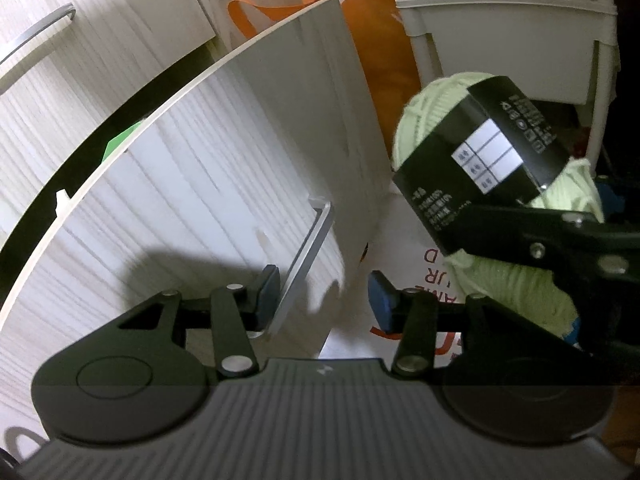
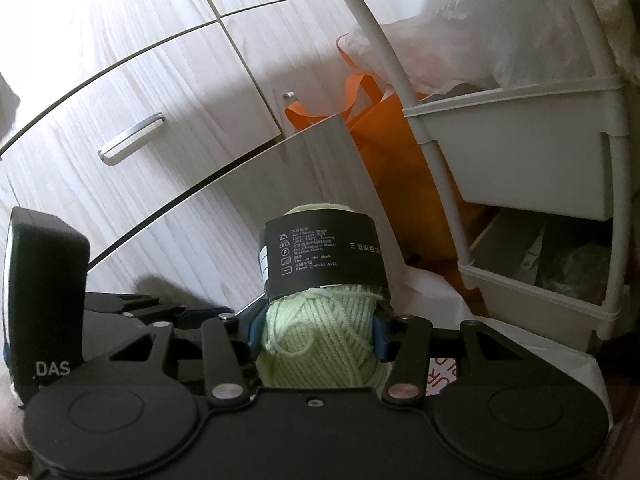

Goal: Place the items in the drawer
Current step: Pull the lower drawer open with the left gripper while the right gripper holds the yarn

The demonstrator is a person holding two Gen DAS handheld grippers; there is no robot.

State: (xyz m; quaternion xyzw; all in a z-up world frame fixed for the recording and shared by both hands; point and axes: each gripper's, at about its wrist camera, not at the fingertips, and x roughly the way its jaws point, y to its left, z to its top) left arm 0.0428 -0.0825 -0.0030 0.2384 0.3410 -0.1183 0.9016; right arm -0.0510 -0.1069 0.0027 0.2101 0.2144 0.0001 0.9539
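Yarn [image 2: 320,344] sits clamped in right hand-held gripper [image 2: 318,330]; left hand-held gripper [image 1: 324,292] spread, apparently around drawer handle [image 1: 304,264].

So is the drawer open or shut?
Open a little. The drawer front sticks out from the cabinet with a dark gap behind it. The left tool straddles its handle.

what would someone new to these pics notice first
The pale green yarn ball with its black label band stands out first, clamped in the right gripper at the centre of the right wrist view. Next comes the pulled-out drawer front, where the open left gripper straddles the metal handle. An orange bag glows behind, beside white bins.
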